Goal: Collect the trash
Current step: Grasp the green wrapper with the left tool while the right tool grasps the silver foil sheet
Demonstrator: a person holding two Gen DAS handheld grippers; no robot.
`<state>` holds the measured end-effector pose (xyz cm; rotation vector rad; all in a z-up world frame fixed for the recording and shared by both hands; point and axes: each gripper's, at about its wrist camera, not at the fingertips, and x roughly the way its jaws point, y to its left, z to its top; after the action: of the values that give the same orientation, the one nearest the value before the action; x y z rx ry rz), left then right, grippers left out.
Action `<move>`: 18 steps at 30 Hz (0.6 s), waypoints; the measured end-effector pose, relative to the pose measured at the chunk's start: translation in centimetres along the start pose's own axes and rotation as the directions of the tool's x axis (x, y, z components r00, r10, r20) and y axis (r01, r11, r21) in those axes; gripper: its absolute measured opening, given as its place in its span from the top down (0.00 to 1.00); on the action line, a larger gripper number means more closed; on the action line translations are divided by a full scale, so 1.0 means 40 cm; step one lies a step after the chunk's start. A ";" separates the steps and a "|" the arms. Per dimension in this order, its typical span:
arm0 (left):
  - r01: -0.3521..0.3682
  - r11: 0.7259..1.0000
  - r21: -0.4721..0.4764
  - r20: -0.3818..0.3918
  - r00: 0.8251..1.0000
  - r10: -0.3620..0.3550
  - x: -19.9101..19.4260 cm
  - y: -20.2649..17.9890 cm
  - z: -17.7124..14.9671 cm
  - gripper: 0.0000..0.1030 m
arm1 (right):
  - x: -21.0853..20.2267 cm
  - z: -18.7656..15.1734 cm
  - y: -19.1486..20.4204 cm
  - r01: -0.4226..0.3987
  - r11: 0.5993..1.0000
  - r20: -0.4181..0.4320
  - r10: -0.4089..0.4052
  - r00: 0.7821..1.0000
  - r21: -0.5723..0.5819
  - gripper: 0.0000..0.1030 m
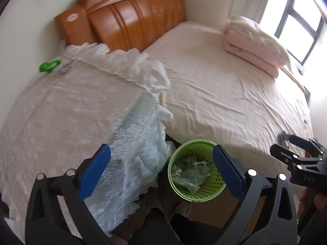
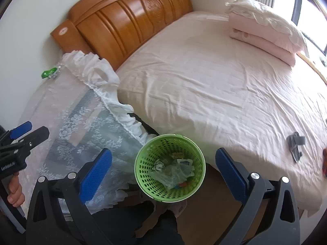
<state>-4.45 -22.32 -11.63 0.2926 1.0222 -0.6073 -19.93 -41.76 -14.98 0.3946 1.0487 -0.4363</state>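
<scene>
Left wrist view. Pale lettering is seen on the black body of the right gripper [image 1: 286, 143] at the right edge; it is too small to be read with certainty. An oval sticker sits on the carved orange-brown wooden headboard [image 1: 130, 16]; its print is illegible. The round green perforated plastic waste basket [image 1: 196, 169] stands on the floor, just beside the edge of the bed with the pale pink sheet [image 1: 214, 94] and next to the white lace cloth [image 1: 81, 122] draped over a low piece of furniture. Crumpled clear plastic film and paper scraps [image 1: 190, 173] lie inside the basket. The left gripper [image 1: 161, 169] is pointed steeply down, jaws set wide apart, blue pads bare, nothing between them; the basket is seen through the gap. A small green object [image 1: 49, 66] lies on the lace near the wall.

Right wrist view. White lettering on the left gripper's [image 2: 38, 128] black body at the left edge cannot be made out; a hand [image 2: 15, 192] is wrapped round its handle. The right gripper [image 2: 163, 171] is likewise tilted steeply down, jaws spread fully, empty, with the basket [image 2: 143, 163] directly below the gap. The trash [image 2: 173, 173] fills the basket bottom. A folded pink quilt [image 2: 263, 32] with a white pillow on top rests at the far bed corner. A small grey object [image 2: 296, 145] lies on the sheet at the right.
</scene>
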 end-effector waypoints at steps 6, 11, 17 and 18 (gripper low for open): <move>-0.068 0.987 -0.144 0.022 0.997 0.072 -0.027 0.088 -0.008 0.08 | 0.007 0.035 0.043 -0.054 0.996 -0.001 0.054 0.999 -0.069 0.02; -0.149 0.958 -0.243 0.026 0.987 0.160 -0.051 0.202 -0.010 0.08 | 0.039 0.093 0.137 -0.130 0.980 -0.014 0.130 0.991 -0.151 0.02; -0.226 0.912 -0.342 0.001 0.971 0.241 -0.027 0.368 0.023 0.08 | 0.089 0.183 0.296 -0.194 0.952 -0.021 0.195 0.981 -0.236 0.02; -0.230 0.908 -0.351 -0.001 0.970 0.245 -0.020 0.392 0.033 0.08 | 0.101 0.201 0.323 -0.202 0.949 -0.025 0.202 0.979 -0.243 0.02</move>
<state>5.56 -10.18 -11.01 0.0864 1.0145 -0.2025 -5.55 -35.54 -13.68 0.2778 1.0362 -0.1204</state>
